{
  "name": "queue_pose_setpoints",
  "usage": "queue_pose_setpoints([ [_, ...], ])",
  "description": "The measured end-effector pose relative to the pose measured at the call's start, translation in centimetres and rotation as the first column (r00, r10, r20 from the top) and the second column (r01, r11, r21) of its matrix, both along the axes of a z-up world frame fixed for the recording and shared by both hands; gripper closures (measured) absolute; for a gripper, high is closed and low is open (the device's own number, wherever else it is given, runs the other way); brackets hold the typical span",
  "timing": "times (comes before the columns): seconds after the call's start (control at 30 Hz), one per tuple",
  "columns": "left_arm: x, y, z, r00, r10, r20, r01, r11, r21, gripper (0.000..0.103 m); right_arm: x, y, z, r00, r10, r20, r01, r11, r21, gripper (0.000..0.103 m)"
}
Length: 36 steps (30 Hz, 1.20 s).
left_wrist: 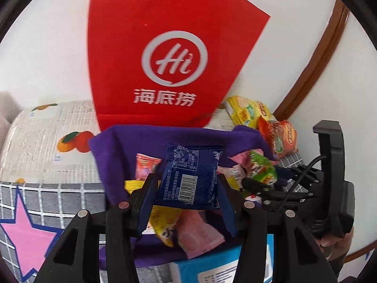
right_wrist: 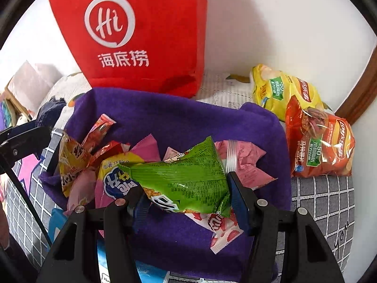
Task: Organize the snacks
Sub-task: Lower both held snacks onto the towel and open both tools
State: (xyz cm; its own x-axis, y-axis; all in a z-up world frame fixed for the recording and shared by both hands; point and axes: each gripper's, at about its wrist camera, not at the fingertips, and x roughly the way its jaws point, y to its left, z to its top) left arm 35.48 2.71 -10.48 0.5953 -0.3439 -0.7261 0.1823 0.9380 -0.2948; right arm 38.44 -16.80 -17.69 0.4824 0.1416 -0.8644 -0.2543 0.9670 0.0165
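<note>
A purple fabric bin (left_wrist: 110, 151) (right_wrist: 179, 118) holds several snack packets. My left gripper (left_wrist: 187, 188) is shut on a dark blue packet (left_wrist: 190, 176) with a barcode and holds it above the bin. My right gripper (right_wrist: 188, 195) is shut on a green snack bag (right_wrist: 183, 179) over the bin's middle. The right gripper also shows at the right of the left wrist view (left_wrist: 259, 186), with the green bag (left_wrist: 262, 167). Pink (right_wrist: 245, 162), yellow (right_wrist: 73, 162) and red (right_wrist: 99, 129) packets lie in the bin.
A red bag with a white "Hi" logo (left_wrist: 165, 54) (right_wrist: 132, 30) stands behind the bin against the white wall. A yellow chip bag (right_wrist: 282, 92) and a red chip bag (right_wrist: 322, 146) lie at the right. A blue-white box (left_wrist: 212, 268) sits in front. The cloth is grey checked (right_wrist: 325, 212).
</note>
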Motion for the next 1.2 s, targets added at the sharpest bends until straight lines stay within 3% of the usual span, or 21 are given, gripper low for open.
queue_pose_setpoints([
  [0.17, 0.2, -1.0, -0.8, 1.0, -0.022, -0.009, 0.022, 0.999, -0.024, 0.055, -0.1, 0.3, -0.2, 1.0, 0.018, 0.006, -0.017, 1.0, -0.018, 0.041],
  [0.53, 0.6, -1.8, -1.7, 1.0, -0.011, -0.012, 0.011, 1.0, 0.021, 0.055, 0.0, 0.3, -0.5, 1.0, 0.022, 0.001, -0.022, 0.999, -0.043, 0.036],
  [1.03, 1.1, -2.2, -2.6, 0.999, -0.013, -0.035, 0.014, 0.999, 0.04, 0.054, -0.5, -0.5, 0.9, 0.998, 0.015, 0.056, -0.012, 0.998, -0.058, 0.021],
  [1.2, 1.1, -2.2, -2.7, 0.999, -0.014, -0.039, 0.015, 0.999, 0.035, 0.054, -0.6, -0.9, 1.5, 0.997, 0.002, 0.081, 0.002, 0.999, -0.052, 0.021],
])
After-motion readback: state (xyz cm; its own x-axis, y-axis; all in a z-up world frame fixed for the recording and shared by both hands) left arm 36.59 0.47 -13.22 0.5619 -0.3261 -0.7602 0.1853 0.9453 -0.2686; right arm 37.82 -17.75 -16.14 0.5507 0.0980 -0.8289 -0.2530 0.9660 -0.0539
